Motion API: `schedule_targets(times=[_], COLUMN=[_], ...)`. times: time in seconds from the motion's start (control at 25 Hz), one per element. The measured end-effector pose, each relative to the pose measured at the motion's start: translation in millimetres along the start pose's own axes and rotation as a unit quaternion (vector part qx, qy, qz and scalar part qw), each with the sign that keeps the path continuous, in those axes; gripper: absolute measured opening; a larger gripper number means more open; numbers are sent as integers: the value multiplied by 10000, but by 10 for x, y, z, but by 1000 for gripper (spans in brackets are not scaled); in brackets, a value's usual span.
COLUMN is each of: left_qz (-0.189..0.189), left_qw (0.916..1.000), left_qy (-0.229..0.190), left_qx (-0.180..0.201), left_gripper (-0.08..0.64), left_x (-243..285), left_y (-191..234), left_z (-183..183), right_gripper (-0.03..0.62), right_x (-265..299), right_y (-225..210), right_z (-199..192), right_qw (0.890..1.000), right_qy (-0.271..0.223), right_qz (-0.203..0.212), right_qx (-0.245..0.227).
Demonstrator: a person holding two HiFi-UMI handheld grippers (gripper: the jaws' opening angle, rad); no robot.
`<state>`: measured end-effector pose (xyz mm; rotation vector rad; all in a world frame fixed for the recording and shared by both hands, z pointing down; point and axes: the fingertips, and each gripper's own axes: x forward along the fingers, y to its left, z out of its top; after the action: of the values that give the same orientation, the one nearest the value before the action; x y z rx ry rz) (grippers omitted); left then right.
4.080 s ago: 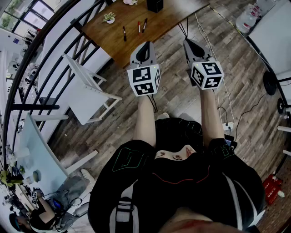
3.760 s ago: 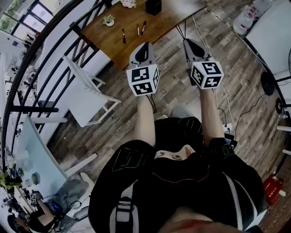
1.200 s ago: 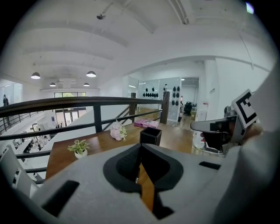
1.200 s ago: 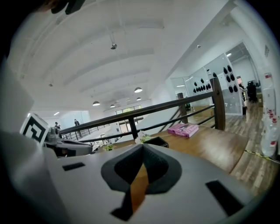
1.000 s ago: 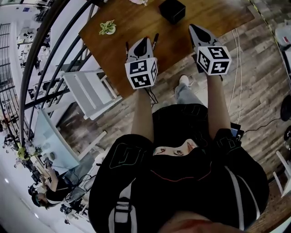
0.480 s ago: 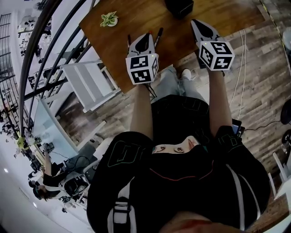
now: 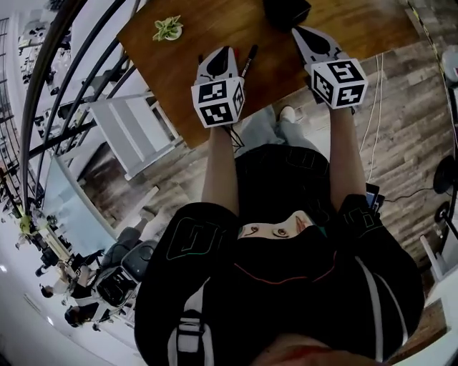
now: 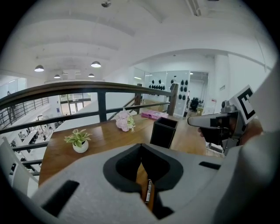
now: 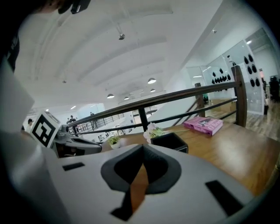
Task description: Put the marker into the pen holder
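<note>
Marker [image 7: 248, 61] lies beside left claw [image 7: 222, 54]; pen holder [image 7: 286, 11], potted plant [image 7: 167, 28] stand nearby.

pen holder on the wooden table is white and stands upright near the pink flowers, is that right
Not quite. The pen holder is black, not white; the left gripper view shows it. It does stand upright on the wooden table near the pink flowers.
</note>
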<state>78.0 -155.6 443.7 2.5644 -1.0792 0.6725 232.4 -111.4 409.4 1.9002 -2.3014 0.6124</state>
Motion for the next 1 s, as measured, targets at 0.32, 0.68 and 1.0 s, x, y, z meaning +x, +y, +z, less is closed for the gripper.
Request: schedule_targets(times=[0.32,0.68,1.0], left_qz=[483,818,1039], left_qw=[9972,9912,9852], left_qy=[122,125,84], left_qx=[-551,-1031,-1360], left_gripper=[9,9,9], left_x=[-178,-444,-641], left_y=[423,674,835], left_z=[-348,-682,-909], right_gripper=[2,3,5], right_x=[444,671,747], right_y=[473,1021,1466], right_z=[-228,-588,-886], right_qw=[9938,9702,9233], right_qy=[556,1167,1671], right_qz=[692,1368,2221], right_qx=[-670,-1626,-2651])
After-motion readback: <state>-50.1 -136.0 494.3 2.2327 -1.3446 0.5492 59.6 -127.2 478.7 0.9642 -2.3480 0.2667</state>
